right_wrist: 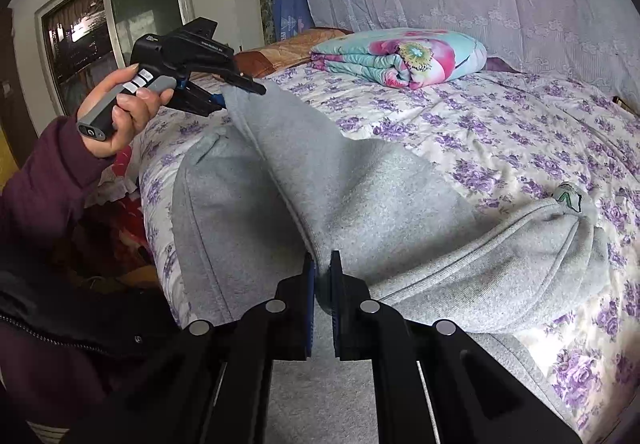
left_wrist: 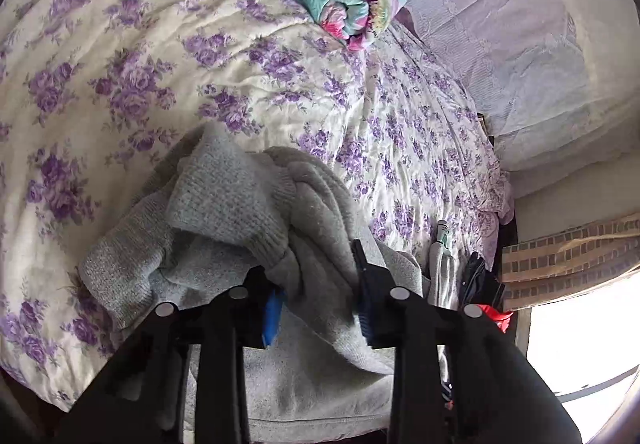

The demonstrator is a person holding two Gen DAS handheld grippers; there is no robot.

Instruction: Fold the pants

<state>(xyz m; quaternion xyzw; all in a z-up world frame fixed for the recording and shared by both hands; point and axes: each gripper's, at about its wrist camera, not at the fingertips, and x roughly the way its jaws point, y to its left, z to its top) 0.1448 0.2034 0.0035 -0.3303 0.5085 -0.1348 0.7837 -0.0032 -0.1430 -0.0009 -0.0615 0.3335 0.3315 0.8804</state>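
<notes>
Right gripper is pinching a fold of the pants between nearly closed fingers, low at 6 o'clock in its own view. Left gripper is clamping another stretch of the same edge, up at 10 o'clock in the right view; in its own camera a bunched ribbed end is sitting between its fingers, which are looking partly closed on the cloth.

Going big to small: the bed with its purple-flowered cover is filling both views. The grey pants are lying across its near side, one length being lifted taut between the two grippers, the rest slumping toward 4 o'clock. A folded quilt is sitting at 1 o'clock, well apart from the pants. A small green patch is showing on the pants at 3 o'clock.

By my reading the fold is only getting started: the fabric is rumpled, nothing is lying flat or doubled neatly, so smoothing and folding are all remaining.

Writing: the patch is too small to read, and the print on the left gripper's body is blurring out.
</notes>
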